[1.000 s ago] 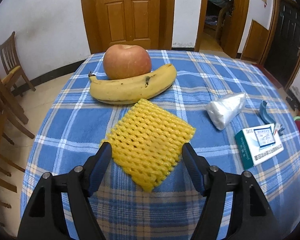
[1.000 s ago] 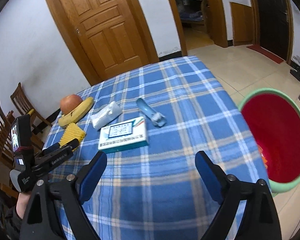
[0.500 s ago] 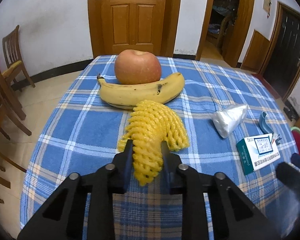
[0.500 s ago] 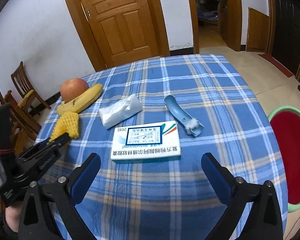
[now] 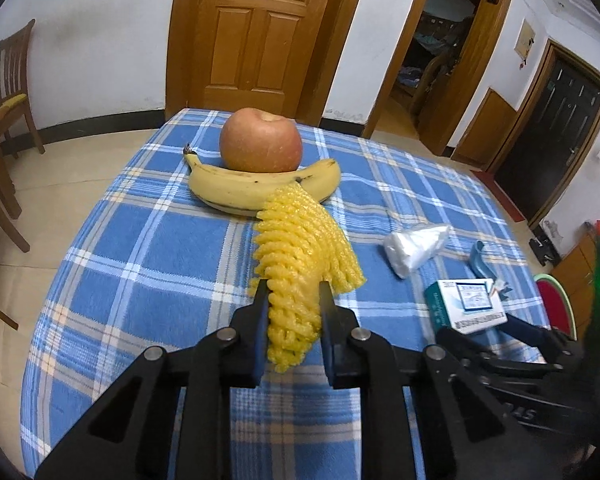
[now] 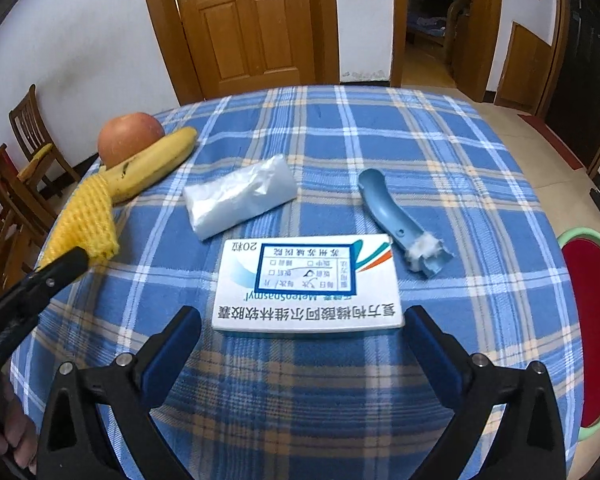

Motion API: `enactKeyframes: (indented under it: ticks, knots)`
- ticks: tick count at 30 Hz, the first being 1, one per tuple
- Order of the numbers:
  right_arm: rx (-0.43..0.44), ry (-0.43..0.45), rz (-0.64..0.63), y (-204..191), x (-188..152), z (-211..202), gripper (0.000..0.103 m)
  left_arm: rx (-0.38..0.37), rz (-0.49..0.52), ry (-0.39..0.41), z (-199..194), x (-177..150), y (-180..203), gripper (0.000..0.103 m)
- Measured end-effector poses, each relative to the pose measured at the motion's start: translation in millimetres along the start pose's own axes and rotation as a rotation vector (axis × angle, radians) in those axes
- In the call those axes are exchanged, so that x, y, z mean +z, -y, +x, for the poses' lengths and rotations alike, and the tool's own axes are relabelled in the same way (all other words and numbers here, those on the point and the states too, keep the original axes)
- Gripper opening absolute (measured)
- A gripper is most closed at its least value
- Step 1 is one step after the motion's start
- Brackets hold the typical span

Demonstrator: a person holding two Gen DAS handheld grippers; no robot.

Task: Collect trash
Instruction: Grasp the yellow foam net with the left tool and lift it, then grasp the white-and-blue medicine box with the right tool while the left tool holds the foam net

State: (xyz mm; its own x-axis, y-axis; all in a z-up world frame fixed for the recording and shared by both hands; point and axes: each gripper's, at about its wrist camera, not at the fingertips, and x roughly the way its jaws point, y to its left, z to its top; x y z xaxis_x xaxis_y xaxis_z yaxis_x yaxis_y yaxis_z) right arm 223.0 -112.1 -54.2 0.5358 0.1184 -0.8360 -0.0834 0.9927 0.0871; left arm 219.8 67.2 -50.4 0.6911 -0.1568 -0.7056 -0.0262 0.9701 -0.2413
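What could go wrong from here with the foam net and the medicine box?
1. The left tongs are closing on only the near end of the yellow foam net; its far end hangs beside the banana and may drag it, disturbing the apple.
2. The right tongs stand open at the flat medicine box, barely wider than it. A pad could land on top or push it along the cloth.

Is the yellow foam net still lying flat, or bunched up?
Bunched up. The foam net is squeezed into a narrow fold between the left gripper fingers, which are closing on it, its far end by the banana.
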Motion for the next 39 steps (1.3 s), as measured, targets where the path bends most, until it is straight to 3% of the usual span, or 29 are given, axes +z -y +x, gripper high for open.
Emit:
enactKeyframes:
  ticks: [2, 3, 11, 23, 39]
  knots:
    - [-0.003, -0.002, 0.005, -0.4, -1.8, 0.8, 0.099, -0.008, -0.001, 0.004, -5.1, -1.1, 1.1, 0.021]
    - [-0.013, 0.003, 0.004, -1.2, -2.0, 0.4, 0.092, -0.01, -0.001, 0.008, -7.9, -1.8, 1.7, 0.021]
    - [0.045, 0.017, 0.052, 3.9, -9.0, -11.8, 0.091, -0.034, 0.0, 0.019, -23.2, -7.1, 9.9, 0.021]
    - [0.111, 0.105, 0.087, 12.5, -30.2, -68.1, 0.092, -0.071, 0.009, 0.036, -53.8, -20.8, 24.9, 0.021]
    - [0.119, 0.211, 0.116, 38.7, -56.8, -132.7, 0.092, -0.124, 0.064, 0.074, -90.0, -30.2, 55.4, 0.021]
